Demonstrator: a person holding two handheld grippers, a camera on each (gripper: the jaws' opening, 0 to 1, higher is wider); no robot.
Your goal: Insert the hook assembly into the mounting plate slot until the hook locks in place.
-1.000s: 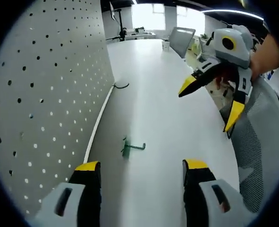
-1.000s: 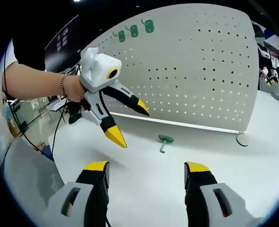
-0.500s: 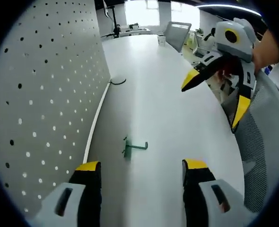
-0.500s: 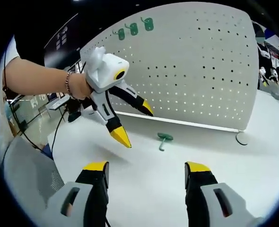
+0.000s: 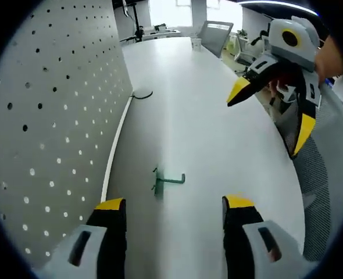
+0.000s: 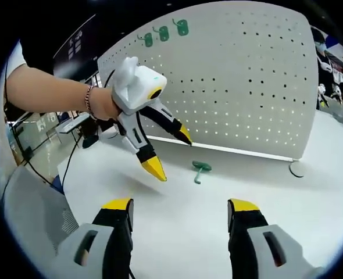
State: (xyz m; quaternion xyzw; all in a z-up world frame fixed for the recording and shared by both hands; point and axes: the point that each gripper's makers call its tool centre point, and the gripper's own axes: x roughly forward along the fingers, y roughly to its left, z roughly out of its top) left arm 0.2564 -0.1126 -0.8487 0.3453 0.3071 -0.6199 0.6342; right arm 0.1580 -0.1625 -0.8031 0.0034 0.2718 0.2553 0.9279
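Change: we had edged the wide-open left claw nearer the small green metal hook.
Right claw: wide, empty.
Meaning: grasp pending; white perforated mounting plate waited.

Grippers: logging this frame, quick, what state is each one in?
Left gripper: open, empty, above the table near the hook.
Right gripper: open, empty.

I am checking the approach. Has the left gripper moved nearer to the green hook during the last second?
Yes. In the right gripper view, the left gripper has shifted toward the green hook, which keeps its place below the pegboard.
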